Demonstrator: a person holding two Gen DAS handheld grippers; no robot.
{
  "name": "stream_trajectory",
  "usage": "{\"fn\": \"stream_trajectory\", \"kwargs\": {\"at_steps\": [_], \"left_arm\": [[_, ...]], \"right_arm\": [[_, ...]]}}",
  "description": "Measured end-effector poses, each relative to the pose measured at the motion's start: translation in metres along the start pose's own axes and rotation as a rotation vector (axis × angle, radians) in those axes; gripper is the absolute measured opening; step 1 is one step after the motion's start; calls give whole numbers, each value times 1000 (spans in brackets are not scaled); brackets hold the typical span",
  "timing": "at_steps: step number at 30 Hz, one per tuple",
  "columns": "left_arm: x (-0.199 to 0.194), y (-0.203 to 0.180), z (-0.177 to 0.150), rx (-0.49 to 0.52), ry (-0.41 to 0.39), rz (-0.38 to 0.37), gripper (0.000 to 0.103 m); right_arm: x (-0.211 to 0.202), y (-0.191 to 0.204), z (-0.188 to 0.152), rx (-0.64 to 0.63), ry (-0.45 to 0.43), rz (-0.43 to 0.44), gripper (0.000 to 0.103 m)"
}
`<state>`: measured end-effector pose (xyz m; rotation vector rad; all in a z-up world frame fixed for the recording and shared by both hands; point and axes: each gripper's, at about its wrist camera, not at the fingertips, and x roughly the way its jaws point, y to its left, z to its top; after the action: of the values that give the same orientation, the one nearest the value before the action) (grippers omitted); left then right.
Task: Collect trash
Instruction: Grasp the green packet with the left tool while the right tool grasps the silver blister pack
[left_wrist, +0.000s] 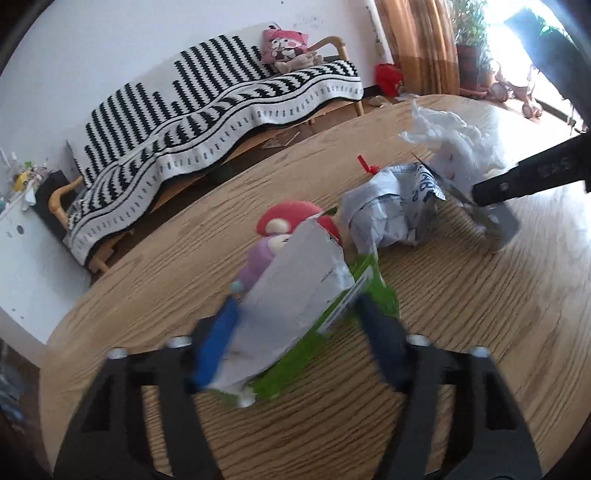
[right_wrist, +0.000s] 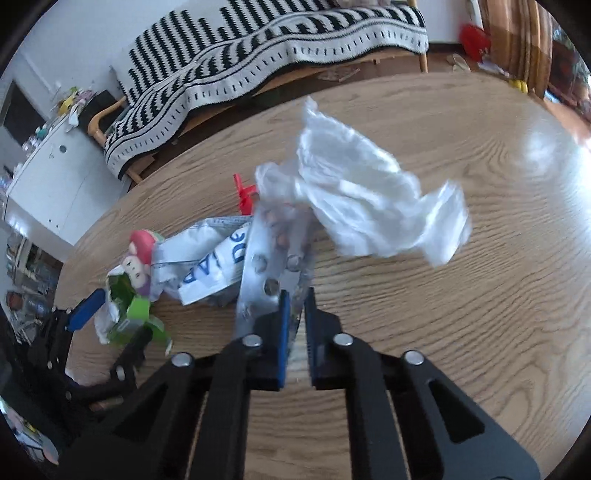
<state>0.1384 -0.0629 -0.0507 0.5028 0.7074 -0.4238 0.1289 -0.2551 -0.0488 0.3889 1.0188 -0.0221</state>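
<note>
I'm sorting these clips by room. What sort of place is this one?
Most likely a home living room. A sofa with a black-and-white striped throw stands against the wall beyond the round wooden table, orange-brown curtains hang by a bright window, and potted plants stand beside them.

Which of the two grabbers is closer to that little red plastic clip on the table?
Probably the right. The right gripper pinches a silver blister pack whose far end nearly reaches the red clip. The left gripper sits further back, around the torn green package.
</note>
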Motion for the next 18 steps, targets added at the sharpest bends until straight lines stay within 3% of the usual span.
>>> {"fn": "stream_trajectory", "kwargs": {"at_steps": [1,7,13,18], "left_arm": [[-3,1,0,-11,1,-5,46],[-34,5,6,-94,-9,28,24],[-69,0,16,-188,-36,38,20],[-96,-11,25,-265,-76,3,20]], "right_arm": [[-4,1,-1,-11,-3,2,5],[-38,4,-16,-79,-47,1,5],[-82,-15,-36,-78,-97,19,5],[-121,-45,-53,-54,-142,13,5]]}}
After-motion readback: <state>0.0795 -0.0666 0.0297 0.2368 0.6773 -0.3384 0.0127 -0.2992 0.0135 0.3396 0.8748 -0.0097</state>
